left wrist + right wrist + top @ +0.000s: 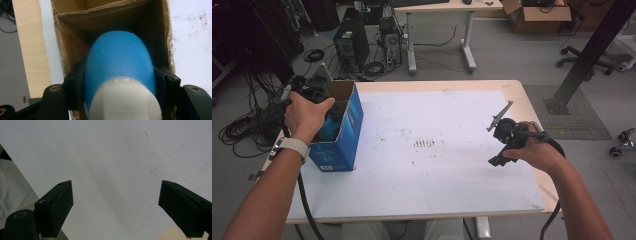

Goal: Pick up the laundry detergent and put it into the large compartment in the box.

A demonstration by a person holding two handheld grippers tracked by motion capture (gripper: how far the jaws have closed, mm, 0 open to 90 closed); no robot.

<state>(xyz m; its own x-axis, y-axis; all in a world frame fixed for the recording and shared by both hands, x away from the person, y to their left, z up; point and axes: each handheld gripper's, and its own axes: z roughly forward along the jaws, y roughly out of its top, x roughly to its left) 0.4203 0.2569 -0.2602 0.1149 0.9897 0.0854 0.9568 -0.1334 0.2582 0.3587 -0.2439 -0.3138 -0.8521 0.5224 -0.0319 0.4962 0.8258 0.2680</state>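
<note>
A blue cardboard box (343, 131) stands open-topped at the table's left side. My left gripper (312, 92) is held over its opening. In the left gripper view, that gripper (120, 82) is shut on a blue bottle (118, 65) with a white cap (125, 100), which points down into the box's brown inside (75, 25). My right gripper (498, 145) hovers over the white sheet (422, 150) at the right. Its jaws stand wide apart in the right gripper view, where the gripper (116, 202) has nothing in it.
The white sheet covers most of the wooden table (529, 107) and bears dark smudges (424, 143) near the middle. Behind the table are computer towers (352, 42), cables on the floor, a second desk (439, 10) and a cardboard carton (537, 17).
</note>
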